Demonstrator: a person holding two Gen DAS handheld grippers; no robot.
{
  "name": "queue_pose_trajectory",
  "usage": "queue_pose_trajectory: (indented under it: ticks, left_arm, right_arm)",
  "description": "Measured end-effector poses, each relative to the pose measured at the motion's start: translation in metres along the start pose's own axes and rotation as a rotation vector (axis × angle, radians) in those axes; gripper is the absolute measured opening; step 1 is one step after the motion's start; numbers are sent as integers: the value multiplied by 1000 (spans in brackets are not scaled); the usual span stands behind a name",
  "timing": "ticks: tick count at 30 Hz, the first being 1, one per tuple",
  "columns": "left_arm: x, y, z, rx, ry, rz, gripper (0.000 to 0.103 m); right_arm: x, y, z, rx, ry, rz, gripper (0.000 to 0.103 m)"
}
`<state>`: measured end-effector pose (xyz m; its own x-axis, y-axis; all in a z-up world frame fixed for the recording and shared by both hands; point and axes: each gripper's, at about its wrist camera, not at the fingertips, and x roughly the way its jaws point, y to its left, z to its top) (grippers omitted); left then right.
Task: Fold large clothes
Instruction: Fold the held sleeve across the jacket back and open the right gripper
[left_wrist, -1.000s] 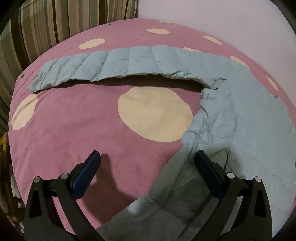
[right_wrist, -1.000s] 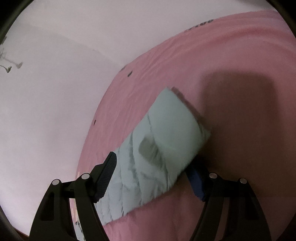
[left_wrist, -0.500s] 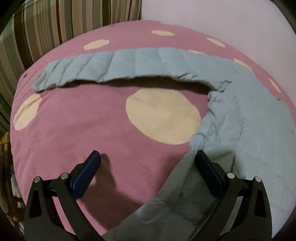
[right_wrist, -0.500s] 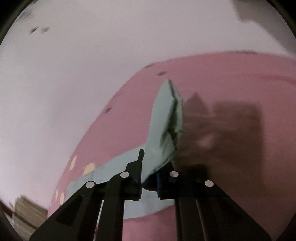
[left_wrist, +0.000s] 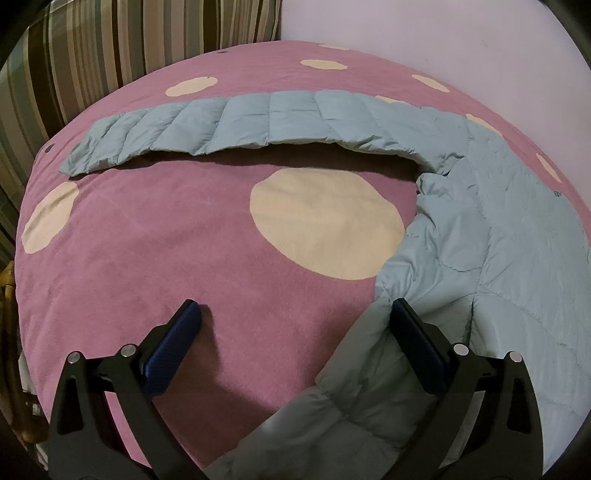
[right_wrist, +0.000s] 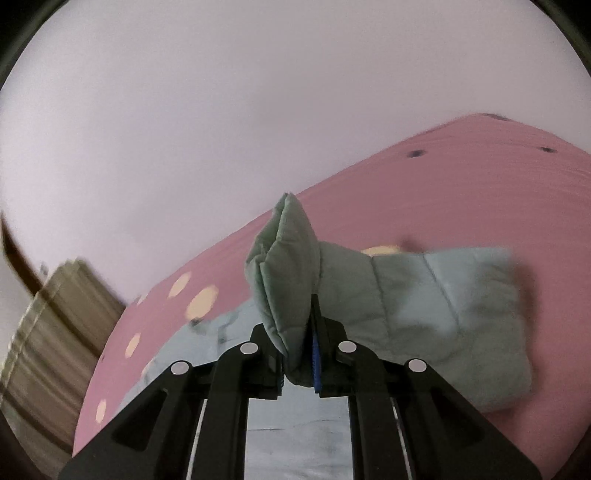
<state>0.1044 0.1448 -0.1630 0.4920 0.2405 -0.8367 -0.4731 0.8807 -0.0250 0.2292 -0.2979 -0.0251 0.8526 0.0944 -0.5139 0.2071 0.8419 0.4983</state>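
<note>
Pink bedding with cream dots (left_wrist: 155, 258) covers the bed by a pale wall (right_wrist: 258, 110). The right gripper (right_wrist: 299, 354) is squeezed tight on the cuff of the puffy blue jacket's sleeve (right_wrist: 284, 273), which sticks up toward 12 o'clock. The left gripper (left_wrist: 295, 325) is wide apart, holding nothing. The jacket (left_wrist: 498, 240) lies at its 3 o'clock, its other sleeve (left_wrist: 240, 125) stretched flat toward 11. Striped curtains (left_wrist: 110, 48) hang at 10.

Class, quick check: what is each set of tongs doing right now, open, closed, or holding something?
Left tongs: open, holding nothing; one finger lies over the jacket.
Right tongs: closed on the sleeve end of the jacket.
</note>
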Motion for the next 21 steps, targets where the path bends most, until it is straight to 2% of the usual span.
queue_pose_trajectory:
  ticks: [3, 6, 7, 13, 15, 16, 21]
  left_arm:
    - [0, 0, -2, 0, -5, 0, 101]
    - [1, 1, -2, -4, -7, -5, 101]
    - [1, 1, -1, -4, -7, -5, 101]
    - [1, 2, -1, -6, -6, -10, 101]
    - [2, 1, -2, -6, -6, -10, 101]
    - [2, 2, -2, -6, -5, -9, 101]
    - [2, 1, -2, -2, -3, -4, 101]
  right_arm:
    - [41, 54, -7, -75, 62, 64, 11]
    - [66, 101, -31, -152, 128, 106, 11]
    - [69, 108, -48, -180, 152, 119, 11]
    - [119, 170, -89, -284, 290, 176, 11]
    - [119, 190, -110, -325, 328, 175, 11]
    - [132, 188, -124, -345, 353, 178, 11]
    - [133, 191, -175, -424, 472, 191, 11]
